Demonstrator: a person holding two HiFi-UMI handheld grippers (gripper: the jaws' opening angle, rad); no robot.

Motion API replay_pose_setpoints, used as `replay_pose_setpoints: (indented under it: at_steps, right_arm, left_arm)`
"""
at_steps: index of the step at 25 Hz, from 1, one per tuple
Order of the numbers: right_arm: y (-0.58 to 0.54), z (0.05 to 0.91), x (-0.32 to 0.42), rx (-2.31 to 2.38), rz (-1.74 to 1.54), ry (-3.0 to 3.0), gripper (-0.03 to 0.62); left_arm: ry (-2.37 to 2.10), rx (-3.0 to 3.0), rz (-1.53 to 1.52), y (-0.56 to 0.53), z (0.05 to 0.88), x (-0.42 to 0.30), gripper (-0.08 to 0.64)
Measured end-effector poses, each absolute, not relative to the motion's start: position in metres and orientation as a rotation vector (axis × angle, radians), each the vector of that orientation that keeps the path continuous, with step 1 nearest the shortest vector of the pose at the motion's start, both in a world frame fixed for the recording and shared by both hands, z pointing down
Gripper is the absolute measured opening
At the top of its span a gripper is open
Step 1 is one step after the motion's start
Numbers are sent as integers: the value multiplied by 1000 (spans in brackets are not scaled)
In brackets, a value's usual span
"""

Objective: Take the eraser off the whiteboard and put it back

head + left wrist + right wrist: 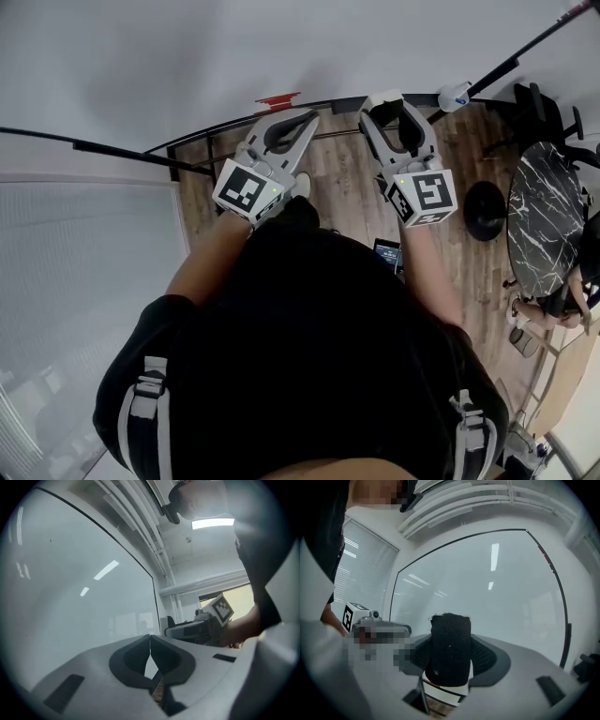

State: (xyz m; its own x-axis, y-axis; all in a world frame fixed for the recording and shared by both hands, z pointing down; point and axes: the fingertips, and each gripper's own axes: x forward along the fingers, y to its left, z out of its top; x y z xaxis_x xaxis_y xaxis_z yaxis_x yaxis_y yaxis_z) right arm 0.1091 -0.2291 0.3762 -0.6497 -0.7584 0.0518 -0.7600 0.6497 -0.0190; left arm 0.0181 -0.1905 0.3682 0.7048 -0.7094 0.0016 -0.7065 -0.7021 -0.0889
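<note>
The whiteboard [169, 66] fills the wall ahead of me; it also spreads across the right gripper view as the whiteboard [497, 602]. My right gripper [386, 103] is shut on the eraser [450, 651], a white block with black felt facing the board. The felt stands between the jaws, a little off the board's surface. My left gripper [311, 117] points level at the board beside it. In the left gripper view the left gripper [150, 638] has its pads touching with nothing between them. In that view the right gripper's marker cube [219, 609] shows at the right.
A red item [277, 99] lies on the ledge under the board. To the right stand a round marble table [544, 220], a black round stand base [486, 208] and a dark chair [548, 108]. Window blinds [84, 281] are on my left. The floor [347, 192] is wood.
</note>
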Motion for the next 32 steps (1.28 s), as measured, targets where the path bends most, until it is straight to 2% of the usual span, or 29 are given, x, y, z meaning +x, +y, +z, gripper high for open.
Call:
replay_pose_setpoints:
  at_steps: [7, 32]
  right_arm:
    - [-293, 382, 103, 1366, 58, -2755, 230]
    - [-367, 365, 82, 1556, 75, -2643, 232]
  left_arm:
    - [1078, -2879, -11, -257, 373, 20, 5]
    - [936, -2949, -8, -303, 356, 9, 5]
